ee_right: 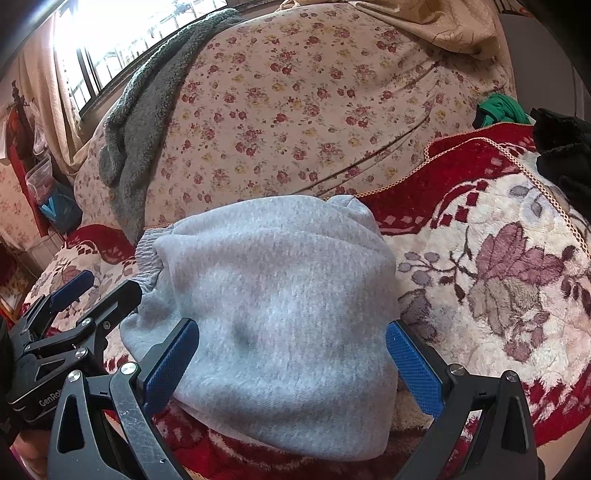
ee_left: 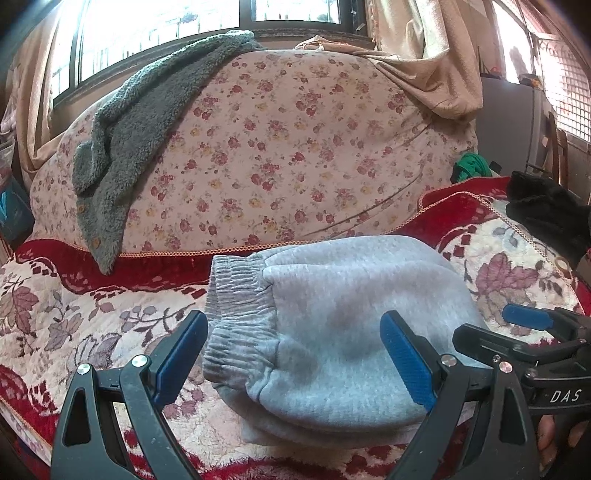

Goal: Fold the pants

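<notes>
Two claws are hanging wide apart over the bed: my left claw (ee_left: 291, 354) and my right claw (ee_right: 291, 365). Gray pants (ee_left: 332, 332) are lying folded on the red flowery blanket (ee_left: 74, 314). Behind, a fuzzy gray robe (ee_left: 129, 129) is leaning on a flowery quilt (ee_left: 295, 129) by the window (ee_left: 166, 26).

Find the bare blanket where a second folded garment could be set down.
Bare red-and-cream blanket lies right of the folded grey pants, bordered by black clothing. Another patch lies left of the waistband, below the grey fleece. The middle is crowded: both open tools, left and right, straddle the pants.
</notes>
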`<control>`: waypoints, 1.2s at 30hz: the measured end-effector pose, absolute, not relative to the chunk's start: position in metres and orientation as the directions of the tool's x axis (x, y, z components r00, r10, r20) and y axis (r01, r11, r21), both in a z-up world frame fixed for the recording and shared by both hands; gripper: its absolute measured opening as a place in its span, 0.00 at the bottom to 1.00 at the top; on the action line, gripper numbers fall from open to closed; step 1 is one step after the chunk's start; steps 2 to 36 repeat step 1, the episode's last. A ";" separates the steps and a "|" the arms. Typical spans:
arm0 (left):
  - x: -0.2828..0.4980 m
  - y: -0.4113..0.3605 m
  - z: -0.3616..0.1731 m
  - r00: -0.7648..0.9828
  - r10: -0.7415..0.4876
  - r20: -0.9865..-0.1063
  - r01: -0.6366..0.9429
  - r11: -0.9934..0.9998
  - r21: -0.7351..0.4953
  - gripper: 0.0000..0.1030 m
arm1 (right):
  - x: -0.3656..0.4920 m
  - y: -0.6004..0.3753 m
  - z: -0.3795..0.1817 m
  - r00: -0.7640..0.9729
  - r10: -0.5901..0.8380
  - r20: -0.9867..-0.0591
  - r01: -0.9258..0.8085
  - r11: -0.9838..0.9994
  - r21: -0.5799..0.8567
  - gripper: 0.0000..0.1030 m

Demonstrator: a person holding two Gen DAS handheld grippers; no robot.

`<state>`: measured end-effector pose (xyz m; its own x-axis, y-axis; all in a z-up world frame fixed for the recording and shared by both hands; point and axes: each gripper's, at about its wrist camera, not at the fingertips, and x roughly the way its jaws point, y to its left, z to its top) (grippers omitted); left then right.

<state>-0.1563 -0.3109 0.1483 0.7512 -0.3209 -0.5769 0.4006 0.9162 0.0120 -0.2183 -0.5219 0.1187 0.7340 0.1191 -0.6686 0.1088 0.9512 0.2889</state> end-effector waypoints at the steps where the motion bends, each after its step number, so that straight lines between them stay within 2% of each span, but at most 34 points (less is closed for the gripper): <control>1: -0.156 -0.311 0.148 0.748 -0.323 -0.580 0.403 0.915 0.009 0.91 | -0.218 -0.522 0.119 0.734 0.119 -0.669 0.109 0.951 0.289 1.00; 36: -0.156 -0.311 0.148 0.748 -0.323 -0.580 0.403 0.915 0.009 0.91 | -0.218 -0.522 0.119 0.734 0.119 -0.669 0.109 0.951 0.289 1.00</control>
